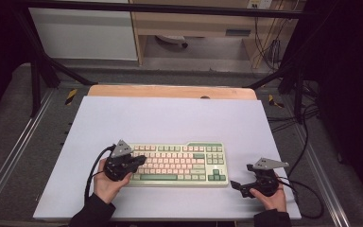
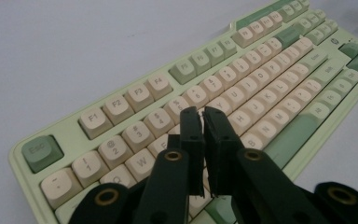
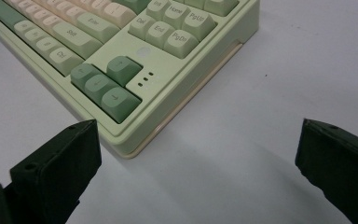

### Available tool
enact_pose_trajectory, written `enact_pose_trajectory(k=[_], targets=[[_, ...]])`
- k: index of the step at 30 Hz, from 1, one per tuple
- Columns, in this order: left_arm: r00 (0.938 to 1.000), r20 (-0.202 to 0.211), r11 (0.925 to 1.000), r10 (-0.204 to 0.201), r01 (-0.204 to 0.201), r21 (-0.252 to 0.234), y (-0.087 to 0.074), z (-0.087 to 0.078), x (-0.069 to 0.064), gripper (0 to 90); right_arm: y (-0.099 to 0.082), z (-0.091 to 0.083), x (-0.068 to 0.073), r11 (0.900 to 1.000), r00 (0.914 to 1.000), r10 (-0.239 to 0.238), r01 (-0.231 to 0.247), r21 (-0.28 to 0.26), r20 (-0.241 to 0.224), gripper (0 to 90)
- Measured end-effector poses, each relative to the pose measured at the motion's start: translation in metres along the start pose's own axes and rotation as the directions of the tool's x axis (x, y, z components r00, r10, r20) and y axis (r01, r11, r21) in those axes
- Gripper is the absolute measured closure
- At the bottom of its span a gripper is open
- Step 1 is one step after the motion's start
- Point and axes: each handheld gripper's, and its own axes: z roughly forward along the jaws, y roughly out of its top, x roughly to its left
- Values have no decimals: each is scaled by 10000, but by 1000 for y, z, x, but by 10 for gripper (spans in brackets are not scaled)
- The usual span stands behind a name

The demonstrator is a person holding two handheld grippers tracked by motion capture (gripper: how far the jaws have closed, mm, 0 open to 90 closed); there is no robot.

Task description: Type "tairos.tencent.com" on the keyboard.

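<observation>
The left hand-held gripper point(image 2: 203, 112) hovers over the keyboard point(image 1: 179, 163) with jaws closed on nothing; the right hand-held gripper point(image 1: 238, 185) rests wide open, empty, beside its corner

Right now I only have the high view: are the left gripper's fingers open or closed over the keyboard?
Observer: Closed. The left gripper view shows the left gripper with its fingers together and nothing between them, over the left half of the keyboard.
Operator: And the right one?
Observer: The right gripper is wide open. There is bare table between its fingers, just off the keyboard corner by the arrow keys.
</observation>
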Motion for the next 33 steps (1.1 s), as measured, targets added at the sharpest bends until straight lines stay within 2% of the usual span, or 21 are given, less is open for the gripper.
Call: enact_pose_trajectory(k=[11, 19, 24, 33], targets=[[9995, 81, 9994, 295, -296, 199, 14, 21, -11, 899, 0, 0, 0, 10000, 10000, 15, -15, -12, -14, 8], [9989, 135, 9978, 454, -460, 485, 15, 37, -17, 899, 0, 1, 0, 10000, 10000, -3, 3, 23, -13, 7], [9990, 91, 9970, 444, -449, 625, 13, 45, -16, 899, 0, 1, 0, 10000, 10000, -1, 1, 20, -22, 7], [9995, -53, 9968, 314, -310, 740, 8, 50, -10, 899, 0, 1, 0, 10000, 10000, -23, 23, 29, -19, 7]])
